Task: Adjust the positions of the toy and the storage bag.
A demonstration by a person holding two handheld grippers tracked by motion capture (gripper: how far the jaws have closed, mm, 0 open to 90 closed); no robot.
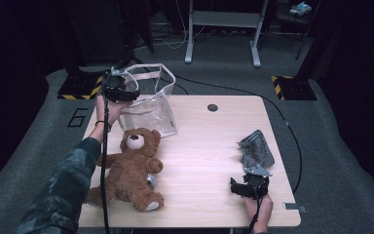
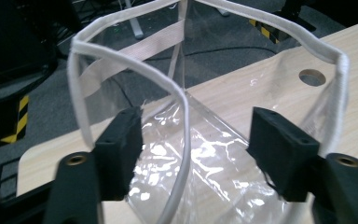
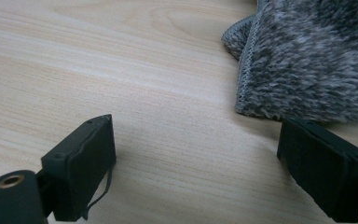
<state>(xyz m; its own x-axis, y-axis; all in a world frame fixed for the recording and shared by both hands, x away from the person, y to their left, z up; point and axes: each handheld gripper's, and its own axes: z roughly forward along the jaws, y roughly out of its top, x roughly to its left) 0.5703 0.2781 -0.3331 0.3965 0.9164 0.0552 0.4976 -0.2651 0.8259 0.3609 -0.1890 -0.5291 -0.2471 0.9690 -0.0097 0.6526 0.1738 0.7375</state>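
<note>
Wooden table [image 1: 199, 161], light grain, with a round cable hole [image 1: 212, 107] toward its 12 o'clock edge. Clear plastic bag [image 1: 151, 105] with white fabric trim and strap, standing upright and open-mouthed at the table's 10 o'clock corner; in the left gripper view its white rim [image 2: 182, 107] runs between the two black jaws without either pad pressing on it. Left gripper [image 1: 121, 92], held in a hand raised at the bag's 9 o'clock side: jaws parted to a middling width, holding nothing, the bag's near rim passing loosely through the gap. Brown teddy bear [image 1: 131, 168], lying on its back at the table's 8 o'clock area, just at 6 o'clock of the bag, head toward the bag, one white-soled foot toward the near edge. Grey fuzzy cloth [image 1: 257, 148], stitched hem, lying crumpled at the table's 4 o'clock area. Right gripper [image 1: 241, 187], resting low on the table at 6 o'clock of the cloth: jaws spread wide, empty, bare wood between them; the cloth [image 3: 307, 56] lies just beyond the far jaw, whether touching cannot be told.
</note>
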